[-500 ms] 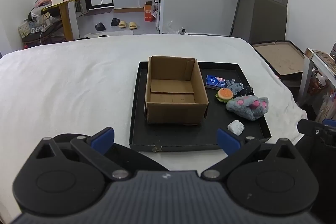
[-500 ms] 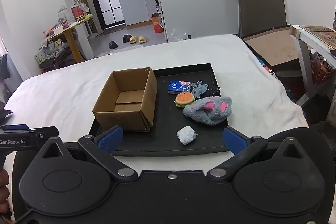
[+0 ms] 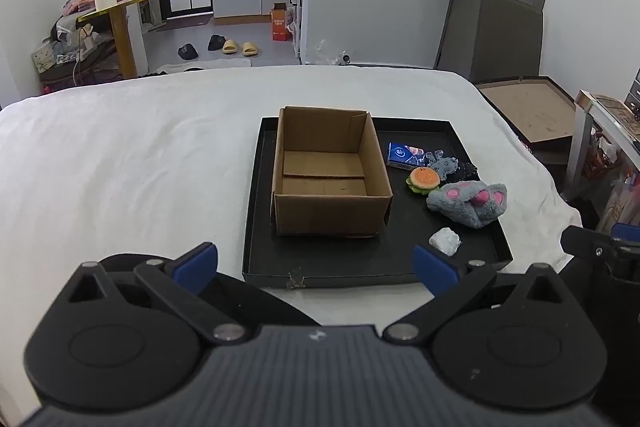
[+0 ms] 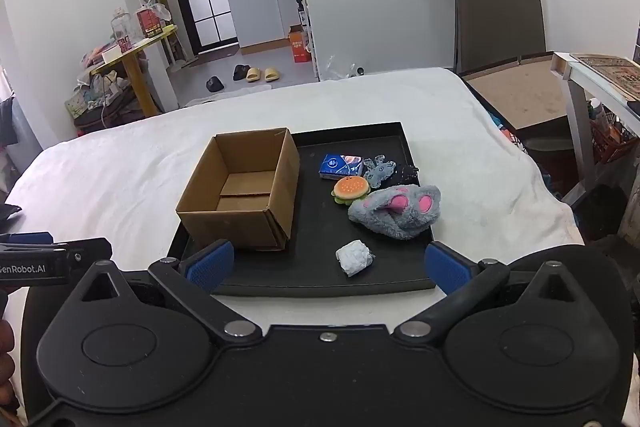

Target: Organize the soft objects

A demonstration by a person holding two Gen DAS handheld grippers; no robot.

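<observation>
An open, empty cardboard box (image 3: 330, 171) (image 4: 244, 191) stands on the left part of a black tray (image 3: 400, 255) (image 4: 316, 223) on a white bed. To the box's right lie a grey plush paw (image 3: 470, 203) (image 4: 396, 209), a burger toy (image 3: 423, 179) (image 4: 351, 189), a blue tissue pack (image 3: 405, 155) (image 4: 342, 165), a small grey plush (image 3: 442, 163) (image 4: 380, 169), a dark fuzzy item (image 3: 466, 169) (image 4: 406, 173) and a white crumpled wad (image 3: 445, 241) (image 4: 354, 257). My left gripper (image 3: 316, 261) and right gripper (image 4: 328, 263) are open and empty, at the tray's near edge.
The white bed (image 3: 120, 163) extends left and behind the tray. A white side table (image 4: 592, 75) and a leaning board (image 4: 524, 95) stand to the right. A yellow table (image 3: 124, 11) with clutter, slippers (image 3: 238, 47) and a kitchen doorway lie beyond the bed.
The right gripper has moved slightly closer to the tray. The left gripper has barely moved. No object has moved.
</observation>
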